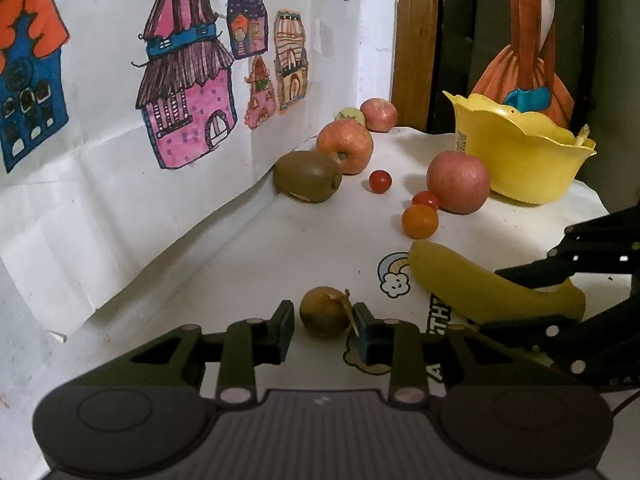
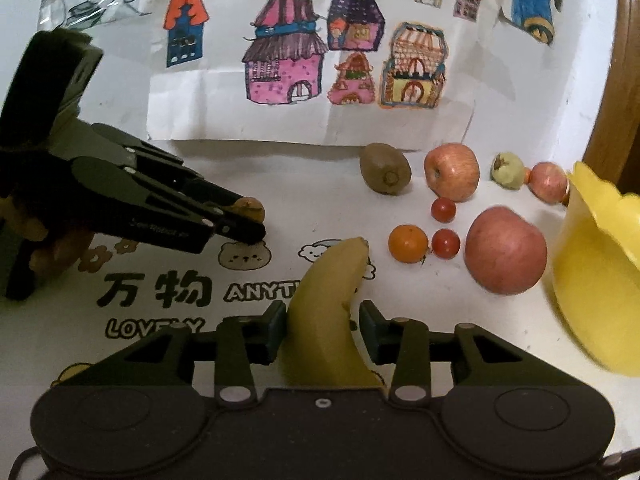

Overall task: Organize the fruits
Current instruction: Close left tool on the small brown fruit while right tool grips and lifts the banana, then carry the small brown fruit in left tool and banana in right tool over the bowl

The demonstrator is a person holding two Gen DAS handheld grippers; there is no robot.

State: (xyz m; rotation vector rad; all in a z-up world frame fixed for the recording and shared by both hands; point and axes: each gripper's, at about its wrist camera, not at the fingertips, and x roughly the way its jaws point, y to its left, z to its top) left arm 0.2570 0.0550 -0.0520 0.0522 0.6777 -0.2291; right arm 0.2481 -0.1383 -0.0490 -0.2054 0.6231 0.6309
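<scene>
Honestly, a fair bit is cut off or hard to read from where things sit. The yellow bowl (image 1: 520, 160) runs off the right edge in the right wrist view, and only a pale stalk shows above its far rim in the left wrist view, so its contents cannot be told. The small greenish fruit (image 2: 508, 170) at the back is half hidden behind an apple in the left wrist view, and I cannot say what kind it is. The printed lettering on the white tablecloth (image 1: 280, 248) is partly covered by the banana (image 2: 332, 320) and the tools.

The left gripper (image 1: 324, 326) has its fingers spread wide around a small brown round fruit (image 1: 325, 312) lying on the cloth; the left pad stands just clear of it, while the right pad sits against its dry stalk, so it is not clamped. The right gripper (image 2: 323, 330) straddles the banana, one pad touching its left side, the other a little apart from it; whether it truly grips I cannot tell.

Counting: three apples, the nearest one (image 2: 506, 250) just beside the bowl, one kiwi (image 2: 385, 174) near the wall, two red cherry tomatoes, one small orange fruit (image 2: 408, 243), one banana, one bowl. Children's house drawings (image 2: 288, 64) hang on the wall behind.
</scene>
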